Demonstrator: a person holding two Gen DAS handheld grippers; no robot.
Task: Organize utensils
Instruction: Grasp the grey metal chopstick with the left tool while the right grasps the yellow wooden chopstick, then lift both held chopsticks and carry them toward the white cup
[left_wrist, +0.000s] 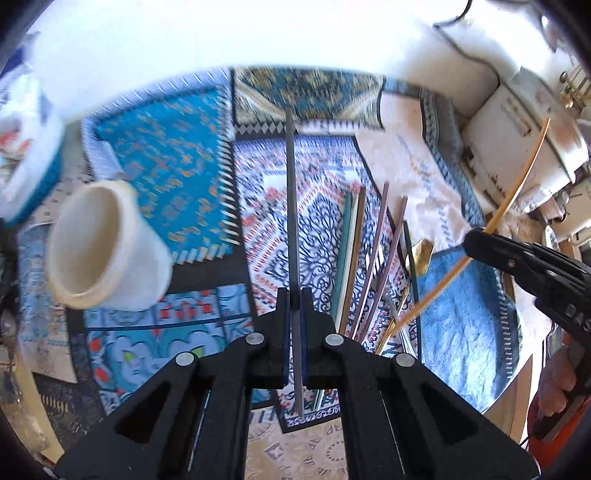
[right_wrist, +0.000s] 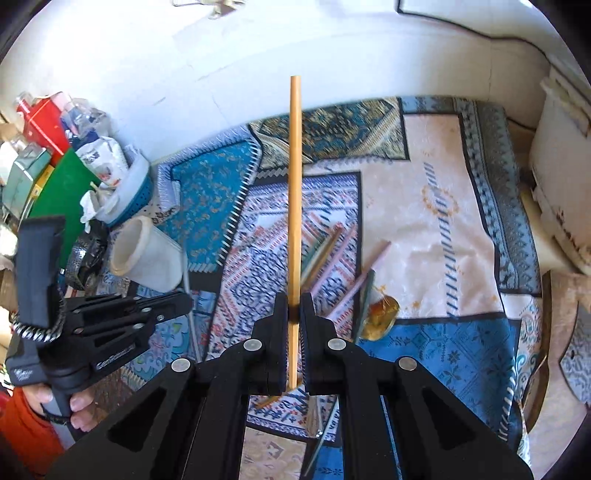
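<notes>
Counter: colourful patchwork cloth covers the counter, with a white wall behind it.
Left gripper: my left gripper is pressed together on a thin grey chopstick. The stick runs straight up between the jaws and pokes out below them too.
Right gripper: my right gripper is pressed together on a tan wooden chopstick. It stands straight up between the jaws, and its short end shows below them.
Hands: in the right camera I see my left hand wrapped around the black handle. An orange sleeve is next to it.
Pile on the cloth: more chopsticks lie close together on the cloth, just right of my left gripper. Some are pink, some green, one brown. They are blurry in the right camera.
Gold spoon: a gold spoon lies beside the pile, its bowl at the edge of a blue patch.
White cup: a white cup sits to the left, tipped so I see inside. Nothing shows in it.
Far left: a teal basket with packets sits behind the cup. Bottles and boxes crowd the corner.
Far right: a white box sits past the cloth's edge.
</notes>
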